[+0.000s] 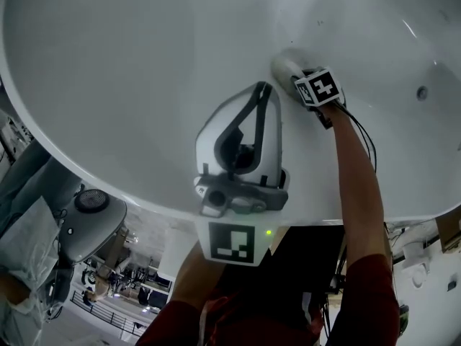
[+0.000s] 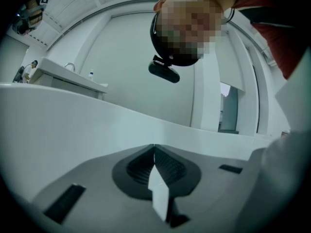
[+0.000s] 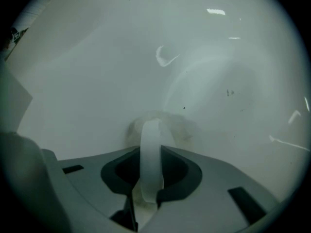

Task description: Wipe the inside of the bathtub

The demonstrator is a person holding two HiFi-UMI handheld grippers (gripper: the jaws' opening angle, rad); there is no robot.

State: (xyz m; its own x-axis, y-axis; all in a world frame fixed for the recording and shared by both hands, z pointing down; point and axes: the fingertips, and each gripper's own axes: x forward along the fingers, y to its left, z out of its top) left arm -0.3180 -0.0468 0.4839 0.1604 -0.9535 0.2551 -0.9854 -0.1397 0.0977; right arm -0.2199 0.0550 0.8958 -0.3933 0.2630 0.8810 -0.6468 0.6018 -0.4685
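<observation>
Looks steeply down into tub point(image 1: 108, 56): white, glossy, curved. Reaches deep inside w/ right gripper point(image 3: 151, 152), arm extended; pinches pale cloth point(image 1: 283, 65) in its jaws; presses the wad against tub wall, upper centre of head view, well apart from round hole point(image 1: 422, 92) at far right. From right gripper view: white strip clamped upright betw. jaws, thin crumpled rest beyond the tips, touching wall; faint smear arcs + a few dark specks ahead. Holds left gripper point(image 2: 154, 152) nearer the body, by tub rim, jaws pressed together on nothing but a thin white sliver at the seam (part of gripper or scrap: cannot tell).

Handling, by judgement: cloth = light, soft, limp; prob. bunches or pulls free under drag. Best gripped at a gathered fold, w/ a wad left proud of jaw tips, to keep plastic off the surface. Tub = rigid, fixed, smooth, likely slick where wet; needs no hold, only steady pressure along the curve. Appears mid-wipe.
</observation>
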